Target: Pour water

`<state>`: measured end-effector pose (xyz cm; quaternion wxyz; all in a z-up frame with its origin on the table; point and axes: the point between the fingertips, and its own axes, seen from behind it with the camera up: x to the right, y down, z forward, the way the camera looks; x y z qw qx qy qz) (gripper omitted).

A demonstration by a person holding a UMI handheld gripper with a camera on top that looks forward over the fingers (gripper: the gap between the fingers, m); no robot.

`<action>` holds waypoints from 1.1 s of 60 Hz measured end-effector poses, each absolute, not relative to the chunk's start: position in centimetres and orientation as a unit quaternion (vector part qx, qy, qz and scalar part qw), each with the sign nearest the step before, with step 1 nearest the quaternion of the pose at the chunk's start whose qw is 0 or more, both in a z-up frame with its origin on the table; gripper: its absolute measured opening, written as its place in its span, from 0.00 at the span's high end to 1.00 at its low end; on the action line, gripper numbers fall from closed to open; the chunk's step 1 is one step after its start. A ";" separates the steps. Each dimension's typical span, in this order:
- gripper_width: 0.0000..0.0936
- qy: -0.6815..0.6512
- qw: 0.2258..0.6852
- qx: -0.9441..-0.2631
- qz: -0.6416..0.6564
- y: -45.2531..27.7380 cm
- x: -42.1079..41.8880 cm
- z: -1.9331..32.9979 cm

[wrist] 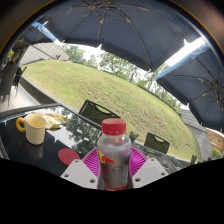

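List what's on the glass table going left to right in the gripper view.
Yellow-handled mug → red disc lying flat on the glass table → red-capped bottle, standing between the gripper jaws' pink pads.

Bright daylight beyond shaded foreground (strong fisheye bending toward the edges).

Site: outdoor garden patio | Evidence: dark umbrella canopy [105, 25] with ribs overhead; mown lawn [95, 85] sloping beyond; trees [125, 65] along its far side; glass-topped table [50, 150] with dark chairs [97, 110] at its far side | Light: daylight, open sky between canopies
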<state>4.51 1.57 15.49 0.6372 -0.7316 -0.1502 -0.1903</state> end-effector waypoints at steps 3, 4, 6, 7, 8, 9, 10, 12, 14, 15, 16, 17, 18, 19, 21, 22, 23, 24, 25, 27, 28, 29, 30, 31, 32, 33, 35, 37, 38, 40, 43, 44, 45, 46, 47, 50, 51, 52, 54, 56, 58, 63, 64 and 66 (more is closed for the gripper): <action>0.65 -0.208 0.641 -0.694 -0.254 3.0 1.9 18.0; 0.65 -0.230 0.639 -0.679 -0.278 3.7 0.6 18.3; 0.65 -0.276 0.631 -0.648 -0.324 4.6 -1.4 19.8; 0.65 -0.297 0.627 -0.632 -0.345 5.0 -2.5 20.5; 0.65 -0.317 0.623 -0.615 -0.364 5.4 -3.6 21.0; 0.65 -0.338 0.617 -0.598 -0.384 5.8 -4.7 21.5; 0.64 -0.360 0.610 -0.581 -0.402 6.4 -5.8 21.8; 0.64 -0.402 0.590 -0.546 -0.438 7.5 -8.2 21.8; 0.65 -0.445 0.567 -0.509 -0.471 8.2 -10.3 21.3; 0.65 -0.463 0.556 -0.491 -0.486 8.6 -11.3 21.1; 0.65 -0.480 0.544 -0.472 -0.500 8.9 -12.1 20.8; 0.65 -0.497 0.530 -0.454 -0.515 9.3 -13.0 20.4; 0.65 -0.513 0.517 -0.436 -0.528 9.8 -13.8 20.1; 0.65 -0.530 0.501 -0.417 -0.542 10.2 -14.5 19.5; 0.65 -0.561 0.469 -0.378 -0.569 10.9 -15.6 18.4; 0.65 -0.573 0.454 -0.358 -0.582 11.2 -16.1 18.0; 0.65 -0.584 0.438 -0.338 -0.595 11.5 -16.5 17.6; 0.65 -0.595 0.421 -0.316 -0.607 12.1 -16.9 16.7; 0.65 -0.606 0.406 -0.297 -0.616 11.6 -16.7 16.8; 0.65 -0.625 0.376 -0.259 -0.633 12.0 -17.2 15.8; 0.65 -0.632 0.361 -0.240 -0.642 12.2 -17.4 15.3; 0.64 -0.639 0.346 -0.222 -0.650 12.3 -17.4 14.9; 0.65 -0.646 0.331 -0.206 -0.656 12.5 -17.4 14.5; 0.65 -0.652 0.319 -0.193 -0.660 12.7 -17.4 14.1; 0.64 -0.656 0.310 -0.184 -0.663 12.9 -17.2 13.7; 0.64 -0.660 0.306 -0.179 -0.662 12.3 -17.5 13.7; 0.65 -0.661 0.298 -0.180 -0.665 12.6 -17.4 13.2; 0.65 -0.662 0.291 -0.185 -0.665 12.9 -17.1 13.0; 0.64 -0.665 0.289 -0.185 -0.664 13.9 -17.0 12.2; 0.65 -0.667 0.289 -0.188 -0.660 13.3 -16.4 12.3; 0.64 -0.654 0.306 -0.192 -0.664 13.9 -16.1 13.4; 0.65 -0.653 0.313 -0.194 -0.662 12.9 -16.1 14.4; 0.65 -0.647 0.325 -0.200 -0.660 13.2 -16.2 14.9; 0.64 -0.639 0.341 -0.209 -0.657 13.4 -16.1 15.7; 0.64 -0.631 0.356 -0.222 -0.652 13.7 -16.0 16.5; 0.64 -0.600 0.406 -0.281 -0.629 13.4 -15.4 19.3; 0.64 -0.583 0.428 -0.308 -0.618 13.8 -15.1 20.3; 0.64 -0.565 0.452 -0.336 -0.603 14.1 -14.7 21.3; 0.65 -0.524 0.501 -0.395 -0.564 13.5 -13.5 23.5; 0.64 -0.478 0.548 -0.450 -0.518 14.0 -12.4 25.1; 0.64 -0.430 0.590 -0.499 -0.468 13.1 -11.1 26.8; 0.64 -0.287 0.679 -0.608 -0.294 13.3 -8.4 28.2; 0.64 -0.256 0.688 -0.628 -0.259 13.4 -7.8 27.9; 0.63 -0.203 0.696 -0.663 -0.187 13.5 -6.8 26.6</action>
